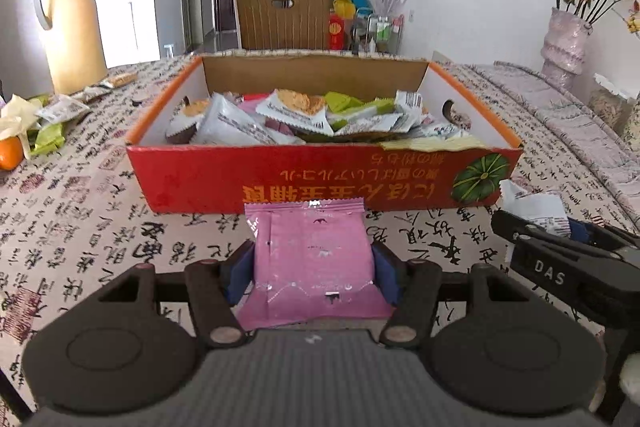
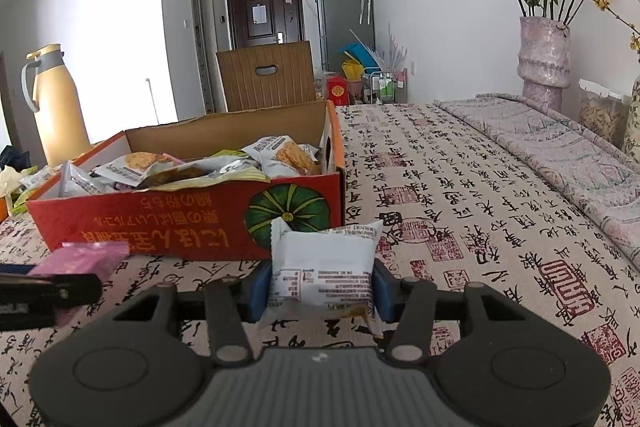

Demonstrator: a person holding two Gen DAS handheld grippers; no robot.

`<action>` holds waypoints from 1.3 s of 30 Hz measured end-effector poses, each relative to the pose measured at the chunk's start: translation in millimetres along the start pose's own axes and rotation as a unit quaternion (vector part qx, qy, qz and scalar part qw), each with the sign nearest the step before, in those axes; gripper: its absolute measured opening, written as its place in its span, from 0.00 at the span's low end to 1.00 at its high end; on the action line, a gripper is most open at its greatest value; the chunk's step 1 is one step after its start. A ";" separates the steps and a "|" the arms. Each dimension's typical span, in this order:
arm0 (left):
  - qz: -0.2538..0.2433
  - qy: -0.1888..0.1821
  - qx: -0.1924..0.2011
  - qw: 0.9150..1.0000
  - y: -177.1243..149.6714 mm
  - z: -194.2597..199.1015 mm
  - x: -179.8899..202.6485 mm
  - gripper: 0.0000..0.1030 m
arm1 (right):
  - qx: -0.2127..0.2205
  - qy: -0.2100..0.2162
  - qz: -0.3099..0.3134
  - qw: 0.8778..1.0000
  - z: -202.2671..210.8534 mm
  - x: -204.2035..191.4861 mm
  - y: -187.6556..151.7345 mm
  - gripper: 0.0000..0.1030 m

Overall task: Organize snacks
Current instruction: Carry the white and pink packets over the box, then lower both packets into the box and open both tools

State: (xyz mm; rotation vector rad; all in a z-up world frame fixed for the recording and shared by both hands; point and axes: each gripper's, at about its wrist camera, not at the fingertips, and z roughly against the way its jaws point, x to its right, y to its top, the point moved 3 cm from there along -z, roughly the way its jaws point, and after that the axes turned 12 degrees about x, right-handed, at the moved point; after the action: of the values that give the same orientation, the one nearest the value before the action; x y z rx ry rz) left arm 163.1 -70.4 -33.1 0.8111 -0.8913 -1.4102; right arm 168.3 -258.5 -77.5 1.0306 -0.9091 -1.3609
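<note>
A red cardboard box holding several wrapped snacks stands on the table. Just in front of it, my left gripper is shut on a pink snack packet, its blue pads pressing both sides. That pink snack packet also shows at the left edge of the right wrist view. My right gripper is shut on a white snack packet near the box's front right corner. The white snack packet and right gripper fingers appear at the right of the left wrist view.
Loose snack wrappers and an orange lie at the left beside a yellow thermos jug. A vase of flowers and a folded cloth sit at the right. A wooden chair back stands behind the table.
</note>
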 end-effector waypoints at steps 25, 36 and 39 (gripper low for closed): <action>-0.003 0.022 0.101 0.995 61.3 16.5 -28.3 0.61 | 0.082 0.037 0.049 0.995 25.1 -42.8 57.1 0.48; 0.004 0.039 0.124 0.991 101.0 -10.8 -36.5 0.61 | 0.109 0.038 0.052 0.992 -6.4 -57.7 98.5 0.48; 0.008 0.045 0.127 0.991 108.8 -21.3 -38.9 0.61 | 0.111 0.039 0.054 0.992 -20.1 -62.5 106.8 0.48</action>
State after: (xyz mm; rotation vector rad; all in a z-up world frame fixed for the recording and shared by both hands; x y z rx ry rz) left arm 233.5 -30.9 52.3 1.0491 -1.0182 -1.2506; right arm 219.4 -201.2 21.5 1.1770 -1.0603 -1.1390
